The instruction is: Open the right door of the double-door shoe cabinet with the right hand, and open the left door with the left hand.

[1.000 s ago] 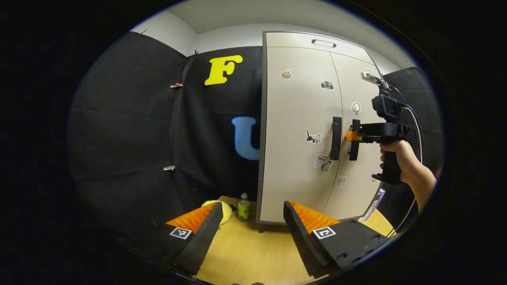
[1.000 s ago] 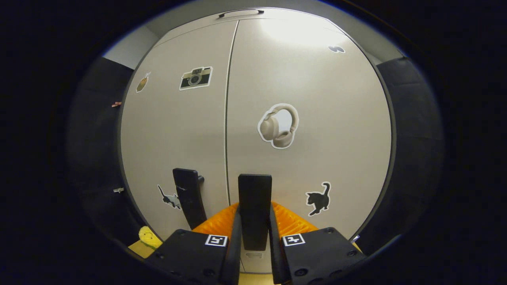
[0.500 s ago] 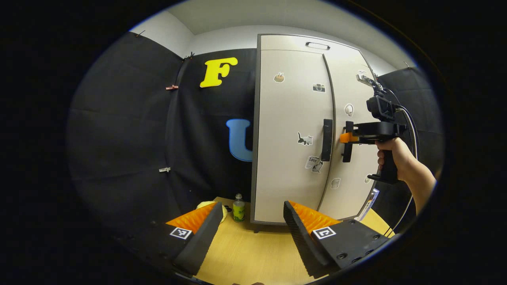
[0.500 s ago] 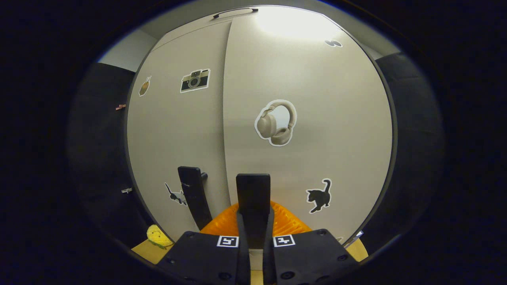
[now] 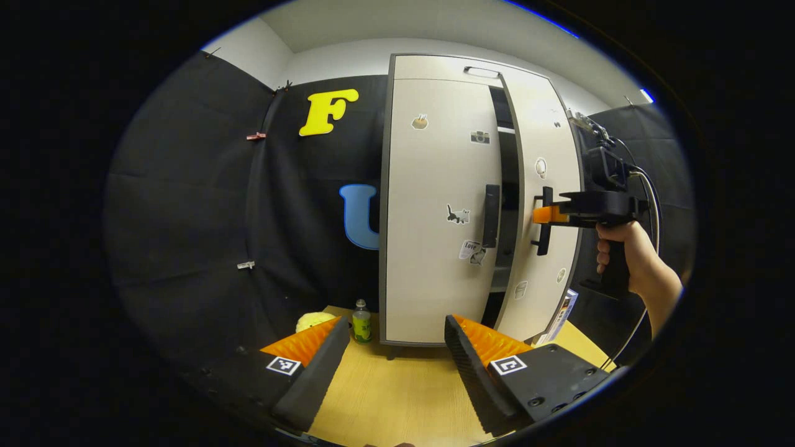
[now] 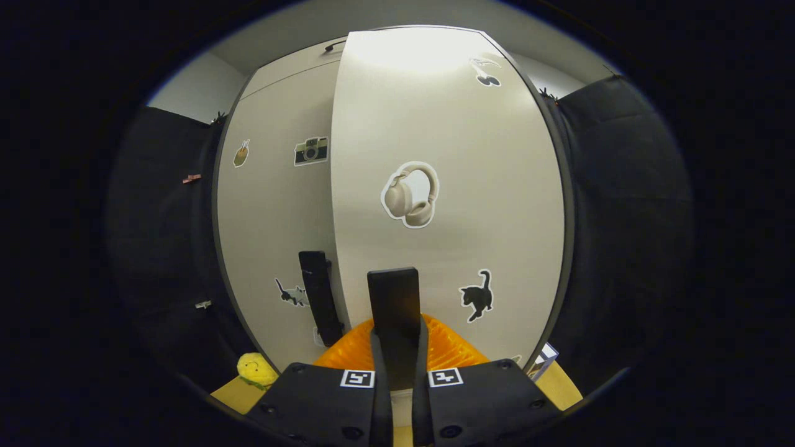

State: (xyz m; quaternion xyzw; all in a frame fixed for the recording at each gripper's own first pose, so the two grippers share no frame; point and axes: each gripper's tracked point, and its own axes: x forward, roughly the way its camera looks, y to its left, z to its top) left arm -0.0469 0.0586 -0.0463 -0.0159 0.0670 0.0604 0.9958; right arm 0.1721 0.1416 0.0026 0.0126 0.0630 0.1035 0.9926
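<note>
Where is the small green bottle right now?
In the left gripper view, the green bottle stands on the wooden table by the cabinet's lower left corner, beside a yellow plush toy.

Bottle (image 5: 361,321) left of cabinet (image 5: 435,205)

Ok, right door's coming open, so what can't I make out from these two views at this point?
- Cabinet interior: left gripper view, a dark gap; contents too dim to tell.
- Right door handle: right gripper view, lower part hidden by the right gripper.
- Green bottle: left gripper view, too small to identify.
- Yellow plush: right gripper view, cut off at the edge.
- Cabinet base: hidden behind the left gripper.
</note>
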